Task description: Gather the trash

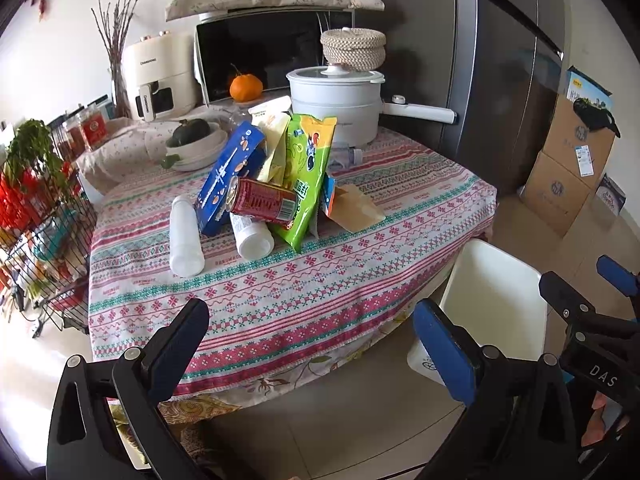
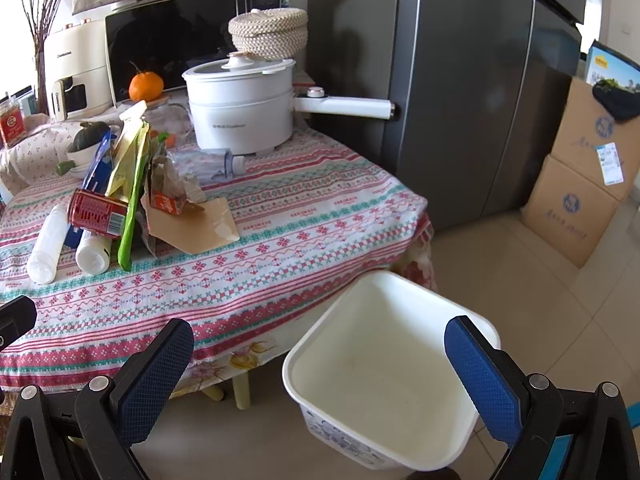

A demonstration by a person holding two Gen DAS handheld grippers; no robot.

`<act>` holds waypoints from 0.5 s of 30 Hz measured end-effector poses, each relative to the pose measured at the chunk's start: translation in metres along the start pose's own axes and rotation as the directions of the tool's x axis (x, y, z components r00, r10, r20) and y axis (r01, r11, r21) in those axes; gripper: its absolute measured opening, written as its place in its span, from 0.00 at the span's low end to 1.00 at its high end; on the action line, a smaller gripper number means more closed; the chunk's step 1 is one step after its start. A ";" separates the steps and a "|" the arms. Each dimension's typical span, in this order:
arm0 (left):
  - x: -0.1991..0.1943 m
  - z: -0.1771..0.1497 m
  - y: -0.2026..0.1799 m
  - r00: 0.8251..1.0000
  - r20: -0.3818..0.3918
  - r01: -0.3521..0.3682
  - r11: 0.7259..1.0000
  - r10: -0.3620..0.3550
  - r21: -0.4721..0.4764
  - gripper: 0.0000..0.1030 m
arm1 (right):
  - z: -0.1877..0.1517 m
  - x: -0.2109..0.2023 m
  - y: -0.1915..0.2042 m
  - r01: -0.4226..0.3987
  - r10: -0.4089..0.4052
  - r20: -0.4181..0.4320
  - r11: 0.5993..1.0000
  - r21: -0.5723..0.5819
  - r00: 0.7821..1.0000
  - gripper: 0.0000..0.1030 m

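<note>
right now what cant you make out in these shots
- Clear plastic bottle: left wrist view, mostly hidden behind green wrapper.
- Red can print: too small in both views.
- White bin: bottom cut off below, right wrist view.
- Blue box: right wrist view, mostly behind the wrappers.

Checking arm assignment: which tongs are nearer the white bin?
Right. The right tongs hang directly over the white bin; the left tongs face the table, bin off to their right.

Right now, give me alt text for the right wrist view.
An empty white bin stands on the floor beside a patterned tablecloth holding a trash pile: red can, white bottles, green wrapper. The open right gripper hovers in the foreground.
</note>
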State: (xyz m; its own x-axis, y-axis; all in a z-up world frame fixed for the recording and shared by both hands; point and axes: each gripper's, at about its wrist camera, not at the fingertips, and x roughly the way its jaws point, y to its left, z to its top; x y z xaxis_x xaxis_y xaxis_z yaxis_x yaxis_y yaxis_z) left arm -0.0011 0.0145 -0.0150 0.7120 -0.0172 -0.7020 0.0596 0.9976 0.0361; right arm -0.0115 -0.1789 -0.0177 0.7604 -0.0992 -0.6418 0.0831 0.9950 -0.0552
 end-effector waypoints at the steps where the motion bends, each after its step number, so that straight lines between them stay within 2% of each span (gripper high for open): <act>1: 0.000 0.000 0.000 1.000 0.000 -0.001 1.000 0.001 0.001 1.00 | 0.000 0.000 0.000 0.000 0.000 0.000 1.000 0.000 1.000 1.00; 15: -0.001 -0.001 0.001 1.000 0.002 -0.001 1.000 0.001 0.001 1.00 | 0.000 0.000 0.000 -0.001 0.001 0.000 1.000 0.002 1.000 1.00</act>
State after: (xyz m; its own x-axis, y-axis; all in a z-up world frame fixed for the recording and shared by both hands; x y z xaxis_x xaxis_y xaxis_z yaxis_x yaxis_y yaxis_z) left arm -0.0022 0.0151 -0.0147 0.7136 -0.0164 -0.7004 0.0597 0.9975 0.0374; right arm -0.0117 -0.1793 -0.0176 0.7605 -0.0985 -0.6419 0.0837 0.9950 -0.0536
